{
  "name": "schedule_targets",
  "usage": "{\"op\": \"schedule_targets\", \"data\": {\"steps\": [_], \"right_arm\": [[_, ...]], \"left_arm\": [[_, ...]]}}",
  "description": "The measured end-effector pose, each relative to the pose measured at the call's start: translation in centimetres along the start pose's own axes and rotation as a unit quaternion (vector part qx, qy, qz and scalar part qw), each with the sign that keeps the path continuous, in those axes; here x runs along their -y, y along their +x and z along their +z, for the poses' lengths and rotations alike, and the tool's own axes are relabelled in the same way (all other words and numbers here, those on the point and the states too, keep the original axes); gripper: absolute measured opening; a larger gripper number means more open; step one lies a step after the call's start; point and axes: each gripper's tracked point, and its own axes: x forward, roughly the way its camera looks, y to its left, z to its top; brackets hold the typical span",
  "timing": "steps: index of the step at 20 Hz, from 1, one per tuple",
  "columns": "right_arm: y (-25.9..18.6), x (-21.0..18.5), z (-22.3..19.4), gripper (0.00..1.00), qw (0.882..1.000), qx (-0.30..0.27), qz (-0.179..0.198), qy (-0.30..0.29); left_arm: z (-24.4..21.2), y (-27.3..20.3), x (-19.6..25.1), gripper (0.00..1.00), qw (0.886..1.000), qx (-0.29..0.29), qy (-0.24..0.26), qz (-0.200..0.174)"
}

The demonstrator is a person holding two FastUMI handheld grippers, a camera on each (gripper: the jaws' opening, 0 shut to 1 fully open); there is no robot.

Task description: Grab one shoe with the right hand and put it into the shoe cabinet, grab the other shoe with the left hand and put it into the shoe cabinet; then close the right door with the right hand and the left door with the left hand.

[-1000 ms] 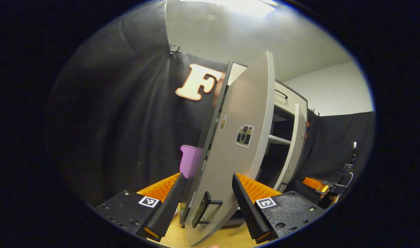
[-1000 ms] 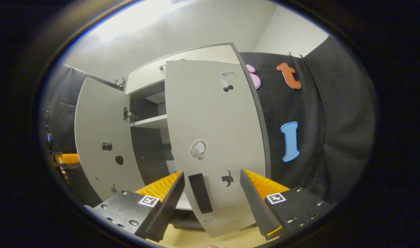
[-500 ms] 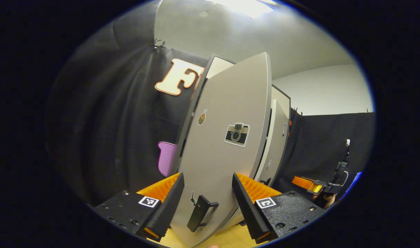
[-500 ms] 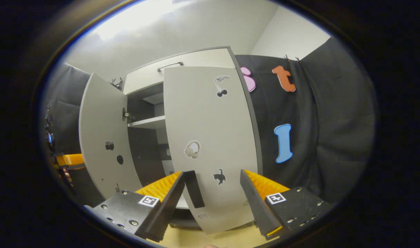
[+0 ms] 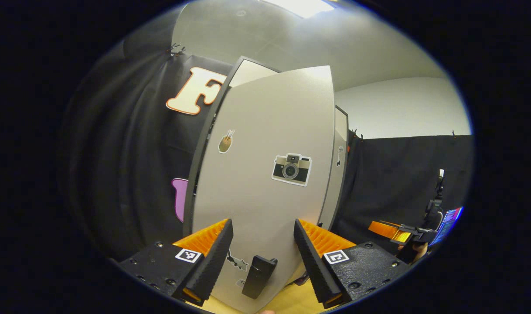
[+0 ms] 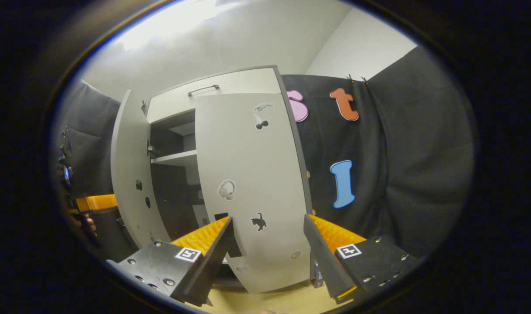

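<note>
In the left gripper view, the left tongs [image 5: 263, 248] stood spread wide and grasped nothing, with the left door [image 5: 265, 183] of the shoe cabinet [image 5: 248, 74] close in front of them. The door's dark handle [image 5: 257, 275] lay low between the two fingers, touching neither. The right door [image 5: 337, 165] showed as a thin sliver past the left door's edge, and the right tongs [image 5: 394, 233] appeared farther off at the lower right. In the right gripper view, the right tongs [image 6: 267, 250] were likewise spread and empty before the right door [image 6: 252, 192], which sat nearly flush with the cabinet front. The left door [image 6: 132, 174] hung partly ajar, baring a shelf [image 6: 174, 158] and a dark interior; whether the shoes lay inside could not be told.
</note>
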Motion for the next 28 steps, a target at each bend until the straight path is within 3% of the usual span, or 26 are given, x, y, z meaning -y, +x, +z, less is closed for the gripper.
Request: {"op": "schedule_targets", "data": {"steps": [6,13,19,28], "right_arm": [[-1.6,3.0,0.8,0.97,0.999,0.007,-0.036,-0.014],[-3.5,6.2,1.5,0.97,0.997,0.008,-0.077,-0.025],[-4.9,7.9,1.9,0.97,0.994,0.005,-0.100,-0.038],[-4.5,7.2,1.7,0.97,0.996,-0.001,-0.081,-0.047]], "left_arm": [[-0.4,4.2,1.1,0.87,0.999,0.001,0.044,-0.022],[-2.6,9.3,1.6,0.87,0.998,-0.019,0.045,-0.034],[-3.7,11.6,1.7,0.86,0.997,-0.020,0.073,-0.017],[-3.8,13.6,0.9,0.83,0.996,-0.019,0.082,0.007]]}}
